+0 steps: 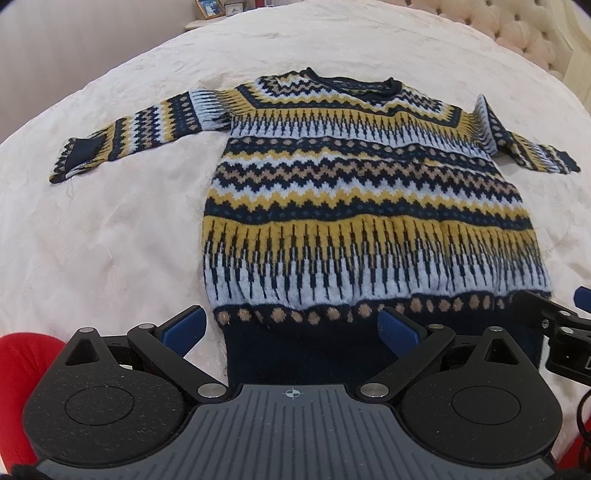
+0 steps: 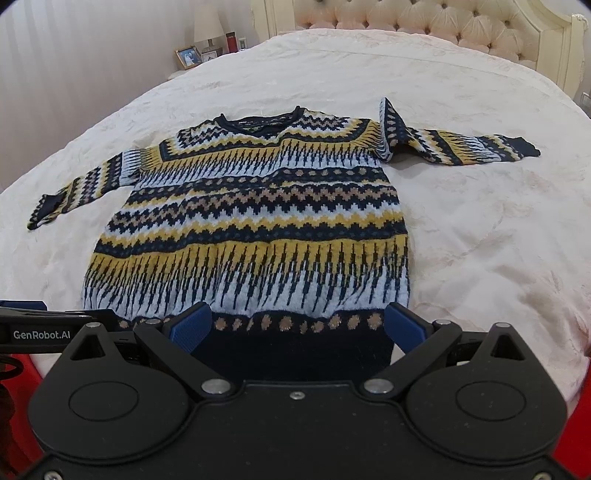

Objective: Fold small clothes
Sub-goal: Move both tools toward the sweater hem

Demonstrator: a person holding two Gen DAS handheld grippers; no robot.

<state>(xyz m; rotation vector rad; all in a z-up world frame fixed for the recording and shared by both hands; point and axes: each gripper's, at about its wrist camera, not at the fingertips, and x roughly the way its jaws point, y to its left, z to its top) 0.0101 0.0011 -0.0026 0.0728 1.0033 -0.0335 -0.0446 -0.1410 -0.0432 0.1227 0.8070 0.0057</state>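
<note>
On the bed [image 2: 480, 229], the patterned sweater [image 1: 369, 206] is laid flat, hem nearest, collar farthest, sleeves spread sideways. Both are held wide and empty at the hem: left hand-held gripper [image 1: 291, 330] and right hand-held gripper [image 2: 297, 325], equally near.

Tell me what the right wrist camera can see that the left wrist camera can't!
Only the right wrist view shows a lamp and a red bottle beside the bed, plus the whole tufted headboard. Only the left wrist view shows a small clock on that bedside table. Both show the patterned sweater lying flat on the cream bedspread, sleeves spread, a framed photo, and open jaws near the dark hem.
</note>
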